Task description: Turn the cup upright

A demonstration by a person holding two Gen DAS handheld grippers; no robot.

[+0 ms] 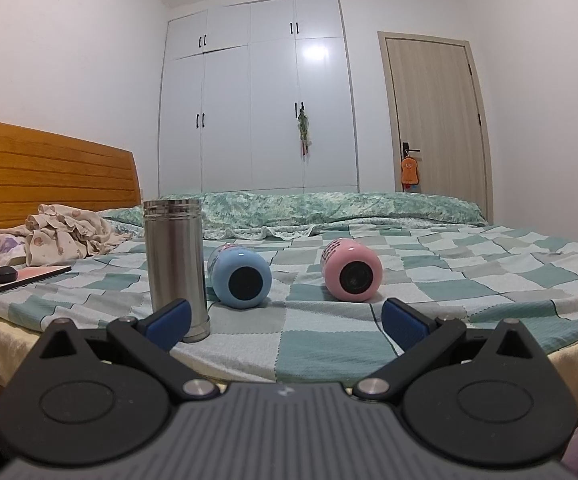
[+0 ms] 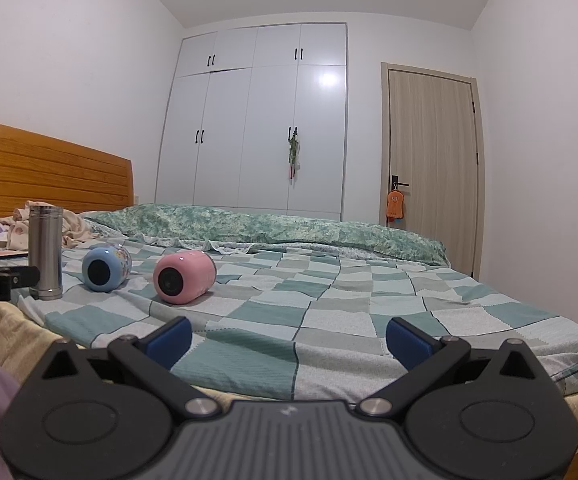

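Observation:
A blue cup (image 1: 240,276) and a pink cup (image 1: 352,275) lie on their sides on the checked bedspread (image 1: 329,344), dark round ends facing me. A steel cup (image 1: 175,264) stands upright left of the blue one. My left gripper (image 1: 285,322) is open and empty, low at the bed's near edge, its left finger just in front of the steel cup. In the right wrist view the blue cup (image 2: 105,268), pink cup (image 2: 183,277) and steel cup (image 2: 45,252) sit far left. My right gripper (image 2: 288,342) is open and empty, well short of them.
A wooden headboard (image 1: 49,176) and crumpled clothes (image 1: 61,236) are at the left, with a tablet and a dark round object (image 1: 5,275) on it. A green quilt (image 1: 329,204) lies along the far side. Wardrobe (image 1: 257,96) and door (image 1: 437,120) stand behind.

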